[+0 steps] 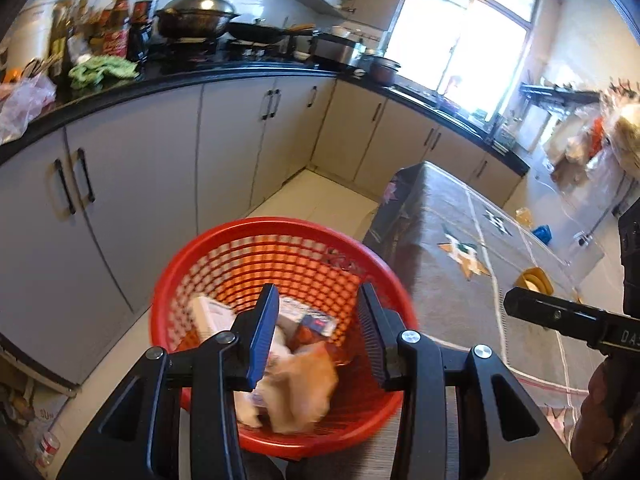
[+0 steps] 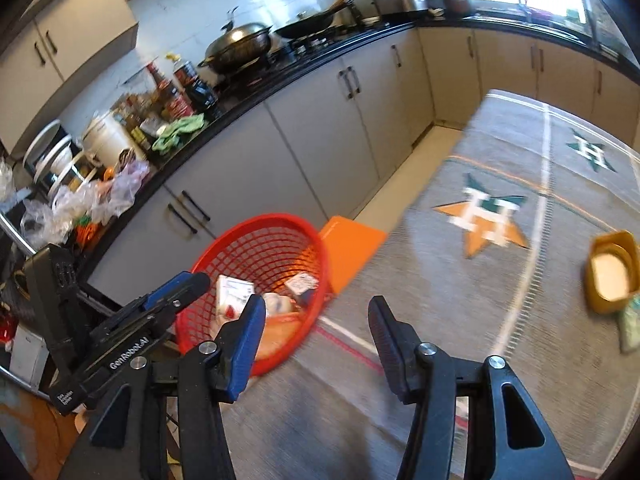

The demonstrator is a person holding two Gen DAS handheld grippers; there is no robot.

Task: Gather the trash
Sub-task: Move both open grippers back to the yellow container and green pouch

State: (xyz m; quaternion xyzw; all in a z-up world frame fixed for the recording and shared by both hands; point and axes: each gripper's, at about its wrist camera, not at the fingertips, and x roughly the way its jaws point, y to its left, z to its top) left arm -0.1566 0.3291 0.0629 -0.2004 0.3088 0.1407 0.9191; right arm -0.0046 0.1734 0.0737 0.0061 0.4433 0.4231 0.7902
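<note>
surface: we note a bench (image 2: 460, 280) under a grey star-patterned cloth | on it: yellow dish (image 2: 612, 270) with a green packet (image 2: 632, 326) just beside | red basket (image 2: 264, 276) at the bench's edge; what it rests on we cannot tell

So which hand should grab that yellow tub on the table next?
Probably the right. The right gripper hangs open over the tablecloth, with the yellow tub ahead of it. The left gripper is open over the red basket.
</note>
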